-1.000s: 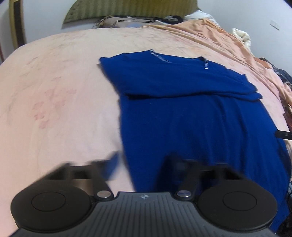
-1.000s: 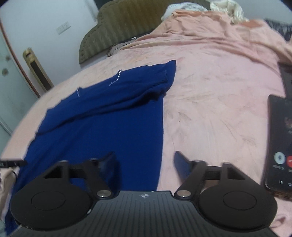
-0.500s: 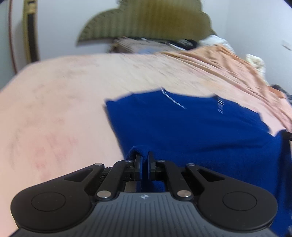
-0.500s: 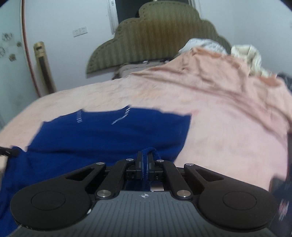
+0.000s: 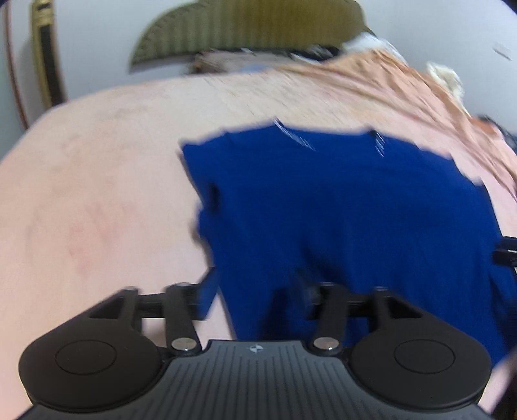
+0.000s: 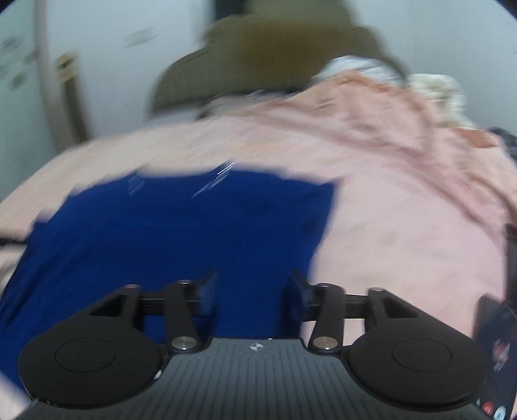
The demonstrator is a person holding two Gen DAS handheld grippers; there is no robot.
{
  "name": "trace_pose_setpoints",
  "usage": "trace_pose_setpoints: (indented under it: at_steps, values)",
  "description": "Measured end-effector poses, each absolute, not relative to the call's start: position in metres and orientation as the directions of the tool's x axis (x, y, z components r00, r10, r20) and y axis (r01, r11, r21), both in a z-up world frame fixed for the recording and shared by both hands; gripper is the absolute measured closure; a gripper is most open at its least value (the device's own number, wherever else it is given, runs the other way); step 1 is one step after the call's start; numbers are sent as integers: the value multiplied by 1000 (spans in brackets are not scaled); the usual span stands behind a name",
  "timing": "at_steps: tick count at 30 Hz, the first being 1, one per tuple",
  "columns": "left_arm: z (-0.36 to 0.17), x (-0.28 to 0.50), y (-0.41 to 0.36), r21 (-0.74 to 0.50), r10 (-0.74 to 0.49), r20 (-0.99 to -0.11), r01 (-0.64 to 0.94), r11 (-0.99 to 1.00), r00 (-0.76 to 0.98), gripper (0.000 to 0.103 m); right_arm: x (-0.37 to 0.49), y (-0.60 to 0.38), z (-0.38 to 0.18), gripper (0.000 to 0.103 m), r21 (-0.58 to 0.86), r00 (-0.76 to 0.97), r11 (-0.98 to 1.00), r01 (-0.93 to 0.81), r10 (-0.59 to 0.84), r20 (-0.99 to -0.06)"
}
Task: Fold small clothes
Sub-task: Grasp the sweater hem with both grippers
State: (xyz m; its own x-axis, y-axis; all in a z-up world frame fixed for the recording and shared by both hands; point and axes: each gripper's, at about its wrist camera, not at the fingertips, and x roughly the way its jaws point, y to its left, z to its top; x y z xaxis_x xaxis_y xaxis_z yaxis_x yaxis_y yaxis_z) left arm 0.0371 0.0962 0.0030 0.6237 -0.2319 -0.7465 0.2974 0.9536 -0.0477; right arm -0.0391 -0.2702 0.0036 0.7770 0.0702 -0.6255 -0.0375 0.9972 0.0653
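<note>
A dark blue top (image 5: 339,210) lies flat on the pink bed sheet (image 5: 97,194), its collar with white trim at the far side. My left gripper (image 5: 255,287) hovers over the top's near left edge, its jaws opening; cloth lies under the gap but the pads do not press on it. In the right wrist view the same blue top (image 6: 181,232) fills the left half. My right gripper (image 6: 252,287) stands over its near right edge, jaws opening too, with nothing pinched. Both views are blurred by motion.
An olive headboard (image 5: 245,29) and white wall stand behind the bed. A rumpled peach blanket (image 6: 371,106) is heaped at the far right. A phone (image 6: 497,349) with a lit screen lies on the sheet at the right edge. A gold and black frame (image 5: 45,55) leans at the left.
Half a second ago both grippers were shut on a raised fold of the blue cloth. Both have since opened and let it go, and the cloth lies flat.
</note>
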Motion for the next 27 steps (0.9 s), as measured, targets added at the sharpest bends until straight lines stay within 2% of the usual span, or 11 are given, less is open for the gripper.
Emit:
trace_pose_setpoints:
  at_steps: [2, 5, 8, 10, 13, 15, 18, 21, 23, 24, 27]
  values:
    - [-7, 20, 91, 39, -184, -769, 332, 943, 613, 50, -57, -254, -9, 40, 5, 727, 991, -134, 102, -679]
    - [-7, -9, 95, 138, -141, -757, 368, 920, 638, 51, -80, -242, -23, 26, -177, 724, 974, -141, -20, -689]
    - [2, -23, 110, 59, -210, -768, 393, 918, 606, 50, -99, -253, -12, 24, -258, 739, 966, -10, -167, -652]
    - [0, -20, 116, -20, -255, -785, 388, 922, 565, 50, -110, -267, 0, 26, -148, 753, 989, 19, -111, -649]
    - [-6, -18, 121, -139, -317, -792, 352, 926, 521, 50, -119, -287, 4, 34, 149, 745, 989, 16, 88, -661]
    - [-8, -25, 120, -219, -387, -780, 366, 905, 492, 50, -121, -293, -5, 42, 250, 715, 968, 34, 151, -682]
    - [-11, -33, 115, -282, -455, -759, 395, 874, 466, 49, -133, -287, -19, 57, 280, 699, 958, 59, 161, -697]
    - [-12, -38, 102, -240, -438, -761, 419, 876, 479, 51, -135, -276, -18, 70, 265, 697, 964, 38, 164, -698]
    - [-12, -42, 99, -236, -437, -762, 423, 875, 478, 84, -131, -272, -20, 81, 265, 697, 964, 30, 170, -697]
    - [-12, -43, 101, -265, -454, -761, 416, 870, 463, 93, -131, -273, -20, 86, 259, 699, 966, 27, 167, -696]
    - [-12, -46, 108, -316, -469, -750, 369, 874, 467, 98, -138, -278, -19, 93, 310, 715, 950, 36, 193, -672]
